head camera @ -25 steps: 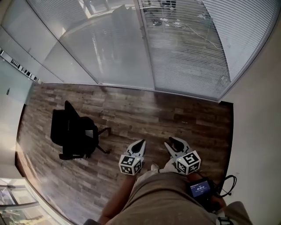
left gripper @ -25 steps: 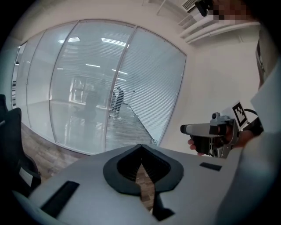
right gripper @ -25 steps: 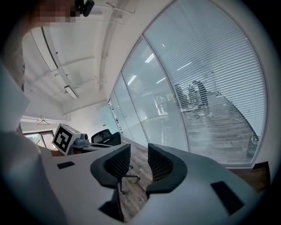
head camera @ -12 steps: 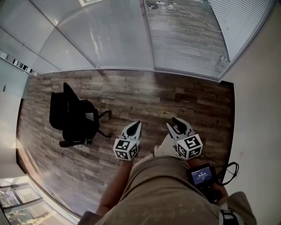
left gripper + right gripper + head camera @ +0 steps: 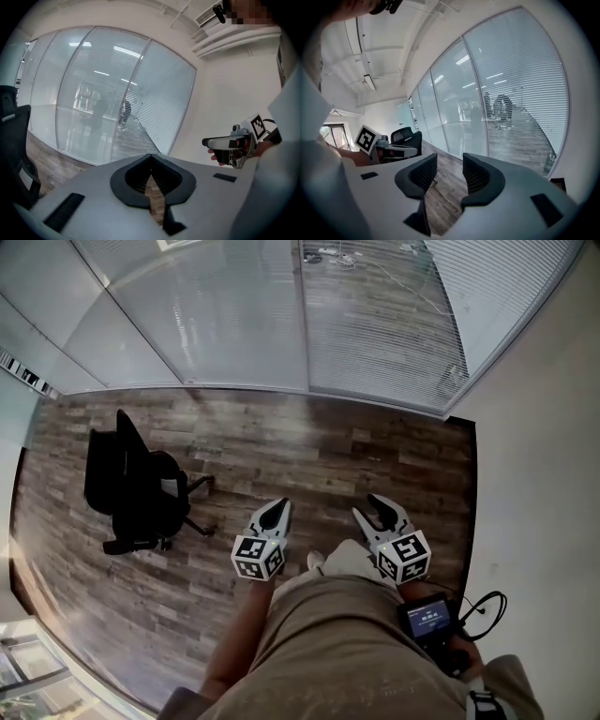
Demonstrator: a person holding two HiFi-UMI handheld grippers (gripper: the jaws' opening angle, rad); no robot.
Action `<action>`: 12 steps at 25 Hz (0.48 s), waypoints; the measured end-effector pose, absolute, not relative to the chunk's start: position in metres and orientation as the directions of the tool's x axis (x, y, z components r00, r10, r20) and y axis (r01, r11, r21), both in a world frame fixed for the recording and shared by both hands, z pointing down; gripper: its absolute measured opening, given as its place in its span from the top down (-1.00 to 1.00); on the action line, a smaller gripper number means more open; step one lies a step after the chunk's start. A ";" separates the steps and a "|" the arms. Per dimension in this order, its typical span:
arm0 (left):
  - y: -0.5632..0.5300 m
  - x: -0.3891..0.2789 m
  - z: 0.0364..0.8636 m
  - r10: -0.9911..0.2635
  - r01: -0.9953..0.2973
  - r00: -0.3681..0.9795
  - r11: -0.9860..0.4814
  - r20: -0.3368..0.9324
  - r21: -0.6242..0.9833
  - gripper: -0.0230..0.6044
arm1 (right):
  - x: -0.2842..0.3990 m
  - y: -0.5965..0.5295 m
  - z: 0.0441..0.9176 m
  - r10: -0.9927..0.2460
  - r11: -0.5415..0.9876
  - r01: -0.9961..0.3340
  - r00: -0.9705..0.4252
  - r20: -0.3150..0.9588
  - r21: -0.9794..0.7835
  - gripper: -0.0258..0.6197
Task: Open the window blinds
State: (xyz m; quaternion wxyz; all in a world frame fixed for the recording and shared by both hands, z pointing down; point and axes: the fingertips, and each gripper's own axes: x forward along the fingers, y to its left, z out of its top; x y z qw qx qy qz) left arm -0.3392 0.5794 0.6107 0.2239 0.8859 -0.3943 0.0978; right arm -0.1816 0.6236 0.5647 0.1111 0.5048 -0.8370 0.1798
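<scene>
Slatted white blinds (image 5: 375, 324) hang lowered over the right panels of the glass wall, and they also show in the left gripper view (image 5: 164, 110) and the right gripper view (image 5: 525, 93). Both grippers are held at waist height over the wooden floor, well short of the blinds. My left gripper (image 5: 277, 509) is shut, its jaws meeting with nothing between them (image 5: 151, 160). My right gripper (image 5: 382, 505) stands open and empty (image 5: 450, 165). Each gripper shows in the other's view, the right one (image 5: 229, 143) and the left one (image 5: 393, 150). No cord or wand of the blinds can be made out.
A black office chair (image 5: 136, 488) stands on the wood floor (image 5: 309, 446) at the left. Bare glass panels (image 5: 206, 315) run left of the blinds. A plain white wall (image 5: 544, 427) closes the right side. A small screen device (image 5: 429, 620) with a cable hangs at the person's waist.
The person has stepped toward the glass wall with both grippers carried forward. The chair has slid left in the head view. Neither gripper's jaws have changed.
</scene>
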 end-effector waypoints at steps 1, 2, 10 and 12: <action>0.579 -0.339 0.610 -0.656 -0.741 0.672 -0.589 0.344 0.324 0.88 | -0.183 0.623 0.562 -0.803 0.434 -0.882 -0.471 0.364 -0.185 0.44; 0.579 -0.339 0.610 -0.656 -0.739 0.674 -0.590 0.339 0.326 0.88 | -0.185 0.622 0.559 -0.802 0.443 -0.878 -0.479 0.357 -0.183 0.44; 0.578 -0.330 0.604 -0.657 -0.738 0.674 -0.595 0.336 0.318 0.88 | -0.188 0.619 0.553 -0.790 0.480 -0.853 -0.522 0.322 -0.206 0.43; 0.577 -0.328 0.605 -0.660 -0.743 0.670 -0.593 0.341 0.312 0.88 | -0.184 0.617 0.552 -0.787 0.486 -0.847 -0.531 0.313 -0.215 0.41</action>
